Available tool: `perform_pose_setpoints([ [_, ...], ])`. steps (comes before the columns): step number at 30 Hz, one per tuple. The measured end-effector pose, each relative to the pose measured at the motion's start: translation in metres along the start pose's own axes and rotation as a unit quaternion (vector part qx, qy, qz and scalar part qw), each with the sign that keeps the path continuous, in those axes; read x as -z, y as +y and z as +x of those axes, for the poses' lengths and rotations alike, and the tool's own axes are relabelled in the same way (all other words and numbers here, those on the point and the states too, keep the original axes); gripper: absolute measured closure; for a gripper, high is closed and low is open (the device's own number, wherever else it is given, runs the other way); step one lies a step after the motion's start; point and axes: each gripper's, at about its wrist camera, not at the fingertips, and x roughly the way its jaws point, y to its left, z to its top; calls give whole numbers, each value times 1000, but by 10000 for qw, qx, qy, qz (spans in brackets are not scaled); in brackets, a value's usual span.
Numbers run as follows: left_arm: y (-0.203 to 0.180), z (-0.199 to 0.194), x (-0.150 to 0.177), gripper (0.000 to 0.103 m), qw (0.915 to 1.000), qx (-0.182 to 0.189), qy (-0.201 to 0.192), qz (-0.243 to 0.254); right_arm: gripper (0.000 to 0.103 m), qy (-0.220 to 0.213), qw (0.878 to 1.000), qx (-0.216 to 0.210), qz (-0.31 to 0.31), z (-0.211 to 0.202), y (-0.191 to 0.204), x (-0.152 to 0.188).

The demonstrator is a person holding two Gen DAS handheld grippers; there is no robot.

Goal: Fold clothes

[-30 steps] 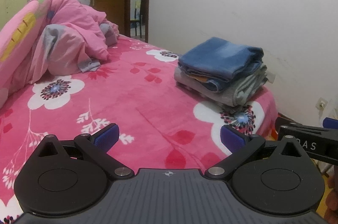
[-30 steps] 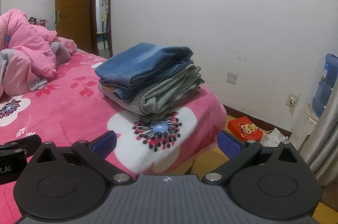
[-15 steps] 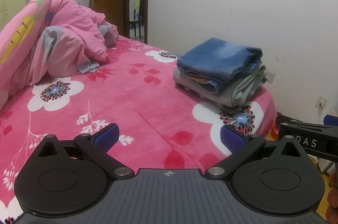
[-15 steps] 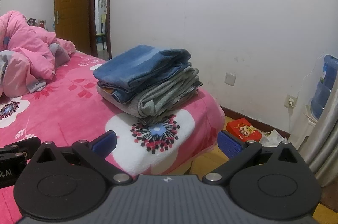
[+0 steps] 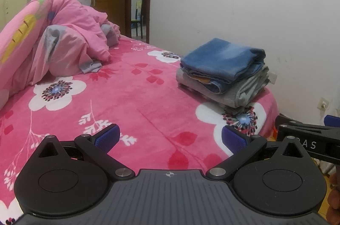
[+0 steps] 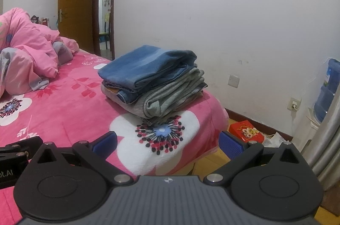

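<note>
A neat stack of folded clothes (image 5: 223, 72), blue denim jeans on top of grey garments, sits near the corner of the bed's pink floral blanket (image 5: 131, 97), close to the white wall (image 6: 244, 23). The left gripper (image 5: 170, 137) and the right gripper (image 6: 167, 141) hover above the blanket's near edge, both spread wide and empty, well apart from the stack. A crumpled pink duvet (image 5: 53, 38) lies heaped at the far side.

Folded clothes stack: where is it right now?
The folded clothes stack sits near the bed's corner by the white wall, center in the right wrist view, right of center in the left, beyond both open grippers.
</note>
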Motion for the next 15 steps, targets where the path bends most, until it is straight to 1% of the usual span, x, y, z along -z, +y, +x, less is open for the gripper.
perform_pose_setpoints([
  [15, 1, -1, 1, 0, 10000, 1, 20, -10, 0, 25, 10000, -11, 2, 0, 1, 3],
])
